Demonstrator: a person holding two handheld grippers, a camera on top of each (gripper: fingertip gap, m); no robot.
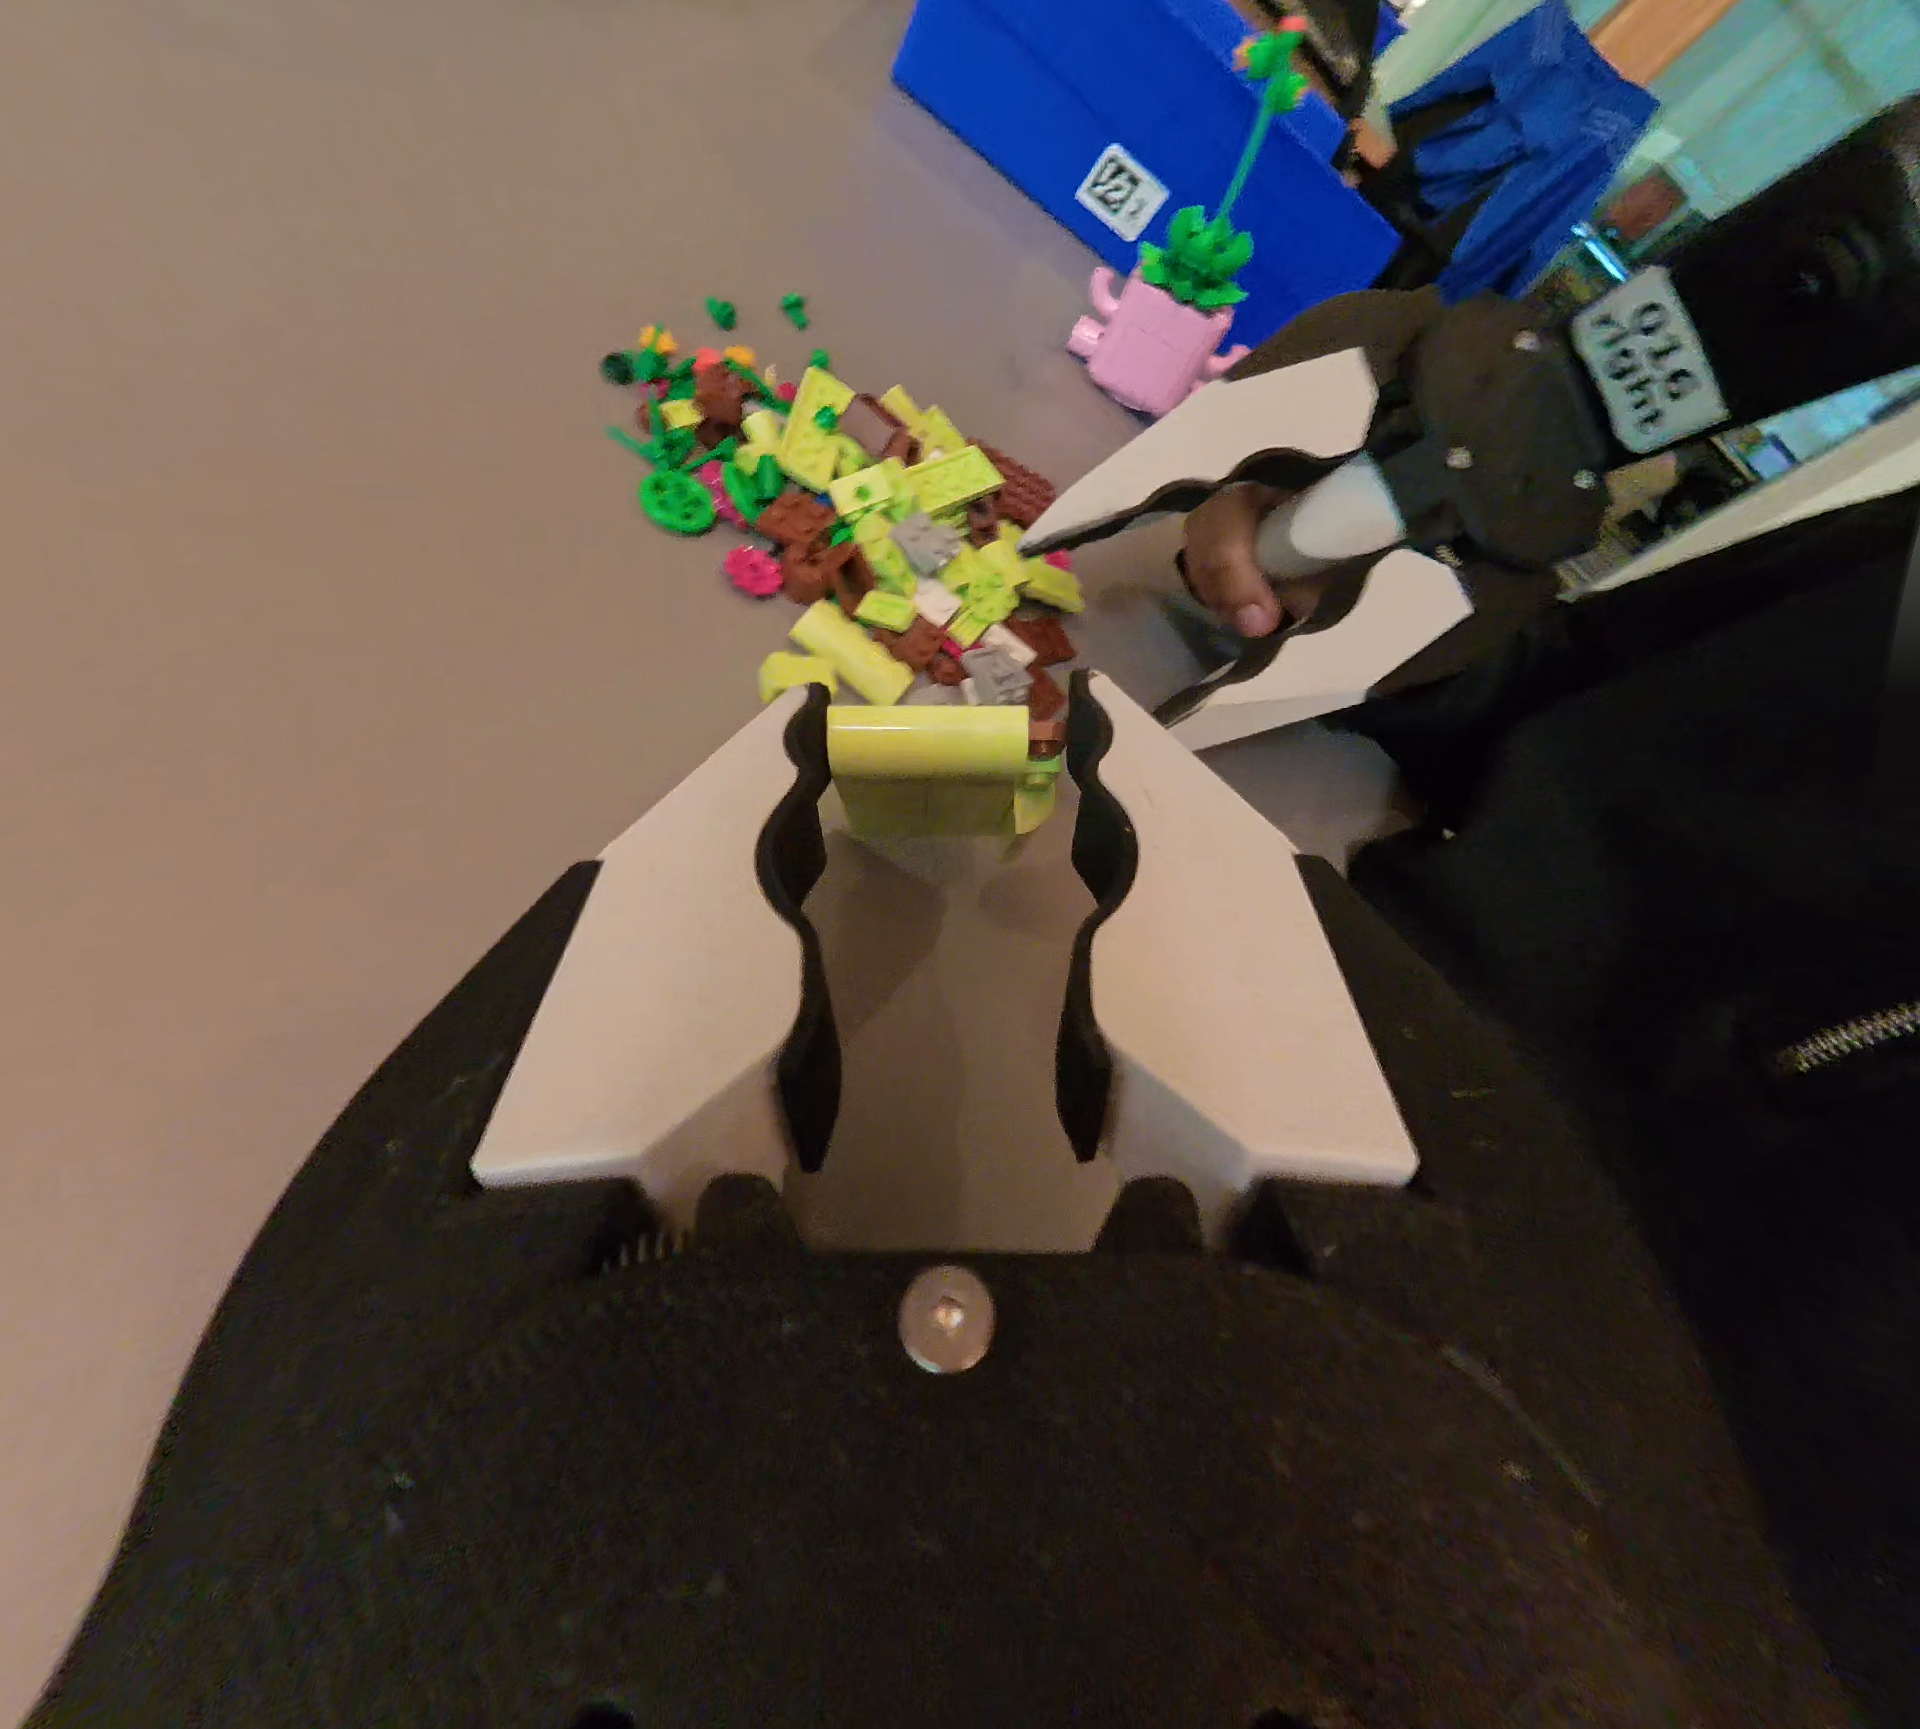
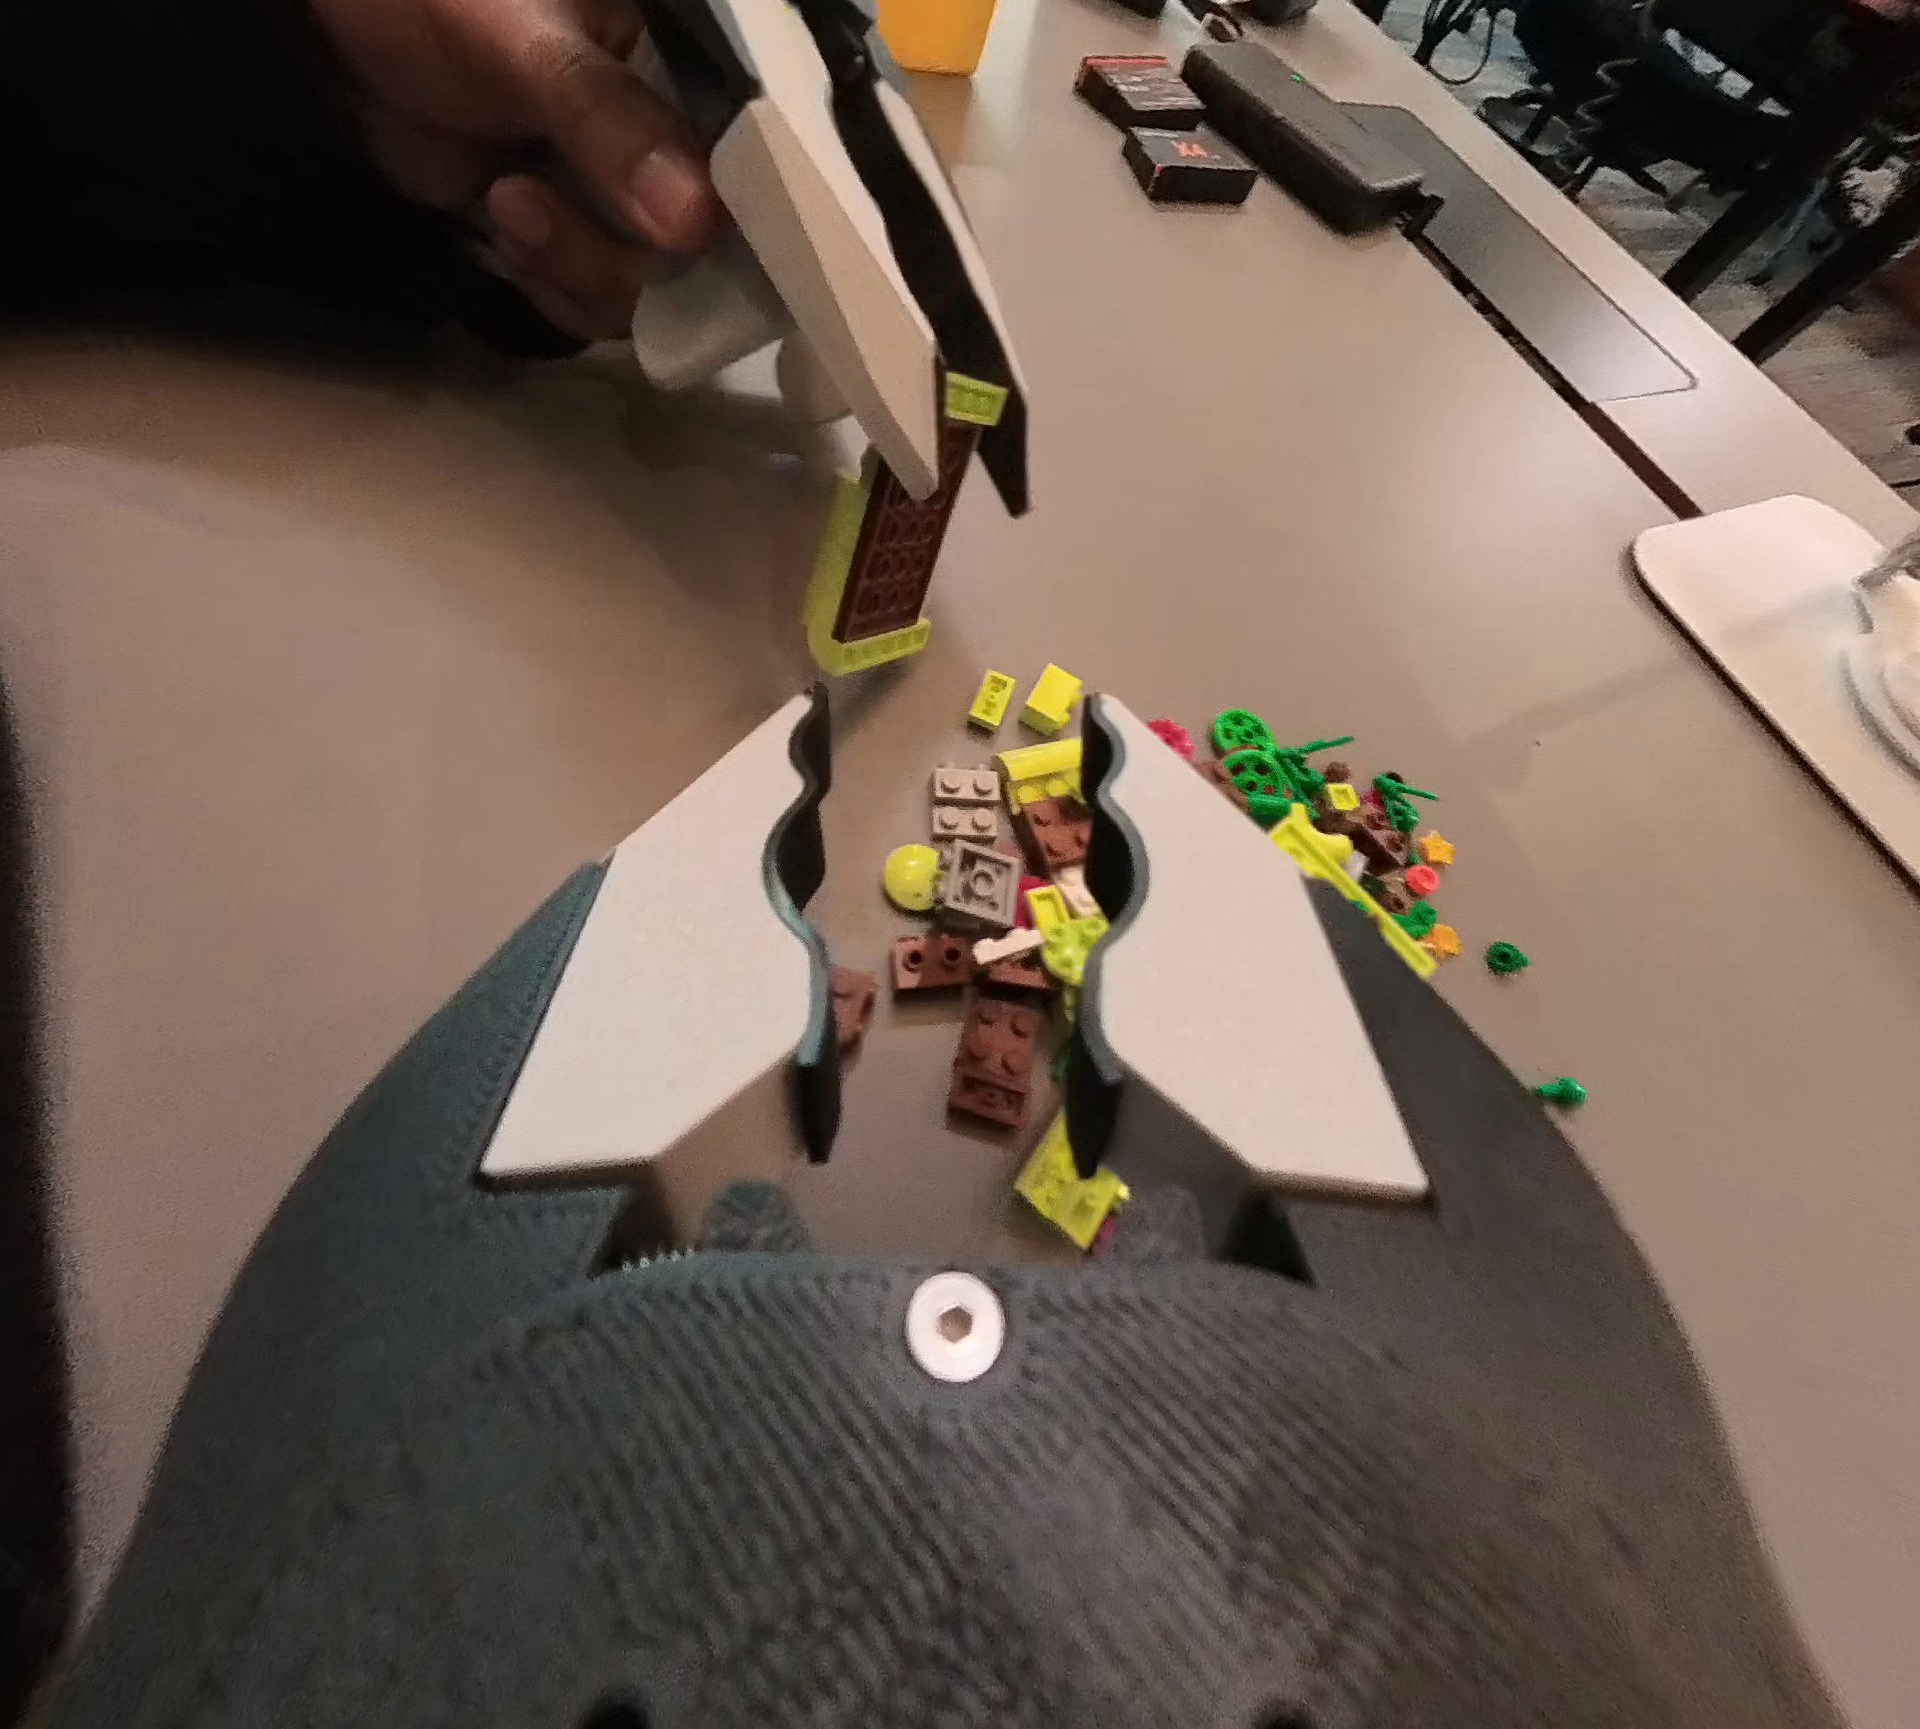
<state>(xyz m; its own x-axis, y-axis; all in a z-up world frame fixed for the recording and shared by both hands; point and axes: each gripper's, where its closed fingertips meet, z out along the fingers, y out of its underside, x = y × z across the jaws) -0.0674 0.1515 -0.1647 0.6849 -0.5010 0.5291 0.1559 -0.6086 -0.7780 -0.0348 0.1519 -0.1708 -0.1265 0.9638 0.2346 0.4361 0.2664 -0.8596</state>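
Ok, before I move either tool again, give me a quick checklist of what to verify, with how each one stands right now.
1. Left tool grips the lime-and-brown brick assembly: ok, clamped between both fingers.
2. Right tool is empty: ok, jaws apart, nothing between them.
3. Right tool is over the pile of loose bricks: ok, bricks show between its fingers.
4. Tools are clear of each other: ok, apart.
5. Assembly is clear of the table: cannot tell.
6. Pink potted plant model is out of the way: ok, upright beyond the pile.
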